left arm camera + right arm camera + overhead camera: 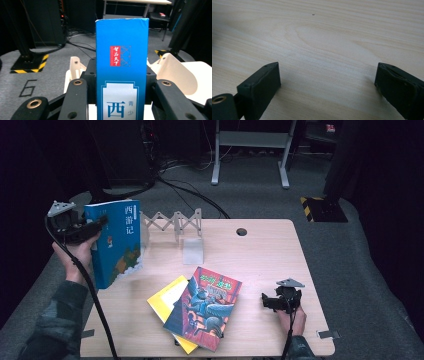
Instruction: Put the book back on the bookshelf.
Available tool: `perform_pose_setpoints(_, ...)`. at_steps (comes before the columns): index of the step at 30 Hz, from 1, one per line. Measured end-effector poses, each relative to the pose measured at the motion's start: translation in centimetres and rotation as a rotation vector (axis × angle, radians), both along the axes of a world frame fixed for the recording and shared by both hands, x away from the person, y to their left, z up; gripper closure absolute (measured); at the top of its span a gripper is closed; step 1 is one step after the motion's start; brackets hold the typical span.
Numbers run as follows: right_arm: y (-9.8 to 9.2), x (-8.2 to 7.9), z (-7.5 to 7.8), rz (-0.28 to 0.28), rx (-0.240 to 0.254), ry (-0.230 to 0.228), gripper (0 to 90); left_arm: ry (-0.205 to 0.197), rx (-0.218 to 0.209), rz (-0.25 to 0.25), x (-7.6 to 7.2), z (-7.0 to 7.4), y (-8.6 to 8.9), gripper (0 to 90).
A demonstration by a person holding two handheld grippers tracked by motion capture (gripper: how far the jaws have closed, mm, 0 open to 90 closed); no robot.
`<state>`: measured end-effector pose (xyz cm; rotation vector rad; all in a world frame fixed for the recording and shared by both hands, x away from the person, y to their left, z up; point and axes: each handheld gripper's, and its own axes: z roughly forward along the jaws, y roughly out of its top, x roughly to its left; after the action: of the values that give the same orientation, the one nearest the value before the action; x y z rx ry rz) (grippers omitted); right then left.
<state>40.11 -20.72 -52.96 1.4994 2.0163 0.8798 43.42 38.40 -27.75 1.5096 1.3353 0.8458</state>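
Left tongs (102,222): we are seeing them clamping the blue book (116,242) upright at the surface's (270,255) far left. Right tongs (266,301): gaping wide, holding nothing, resting near right beside two stacked books (202,307).

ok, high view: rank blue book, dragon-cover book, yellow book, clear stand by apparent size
1. Blue book, clamped upright in the left hand-held gripper, and dragon-cover book: look alike; the raised blue one sits nearer the camera, so unranked.
2. Yellow book: mostly covered, unsure.
3. Clear stand.
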Motion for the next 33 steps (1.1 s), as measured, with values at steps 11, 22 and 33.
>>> perform_pose_setpoints(11, 0.0, 0.0, 0.0, -0.002, -0.001, -0.001, 5.7, -0.032, 0.01, 0.078, 1.8, -1.2, 0.2, 61.7)
perform_pose_setpoints(22, 0.1, 0.0, 0.0, -0.005, 0.005, -0.003, 6.1, -0.087, 0.009, 0.152, 4.2, -3.2, 0.1, 61.8)
perform_pose_setpoints(33, 0.1, 0.0, 0.0, -0.001, 0.004, -0.004, 6.8, -0.114, 0.022, 0.17, 5.3, -6.1, -0.3, 61.7)
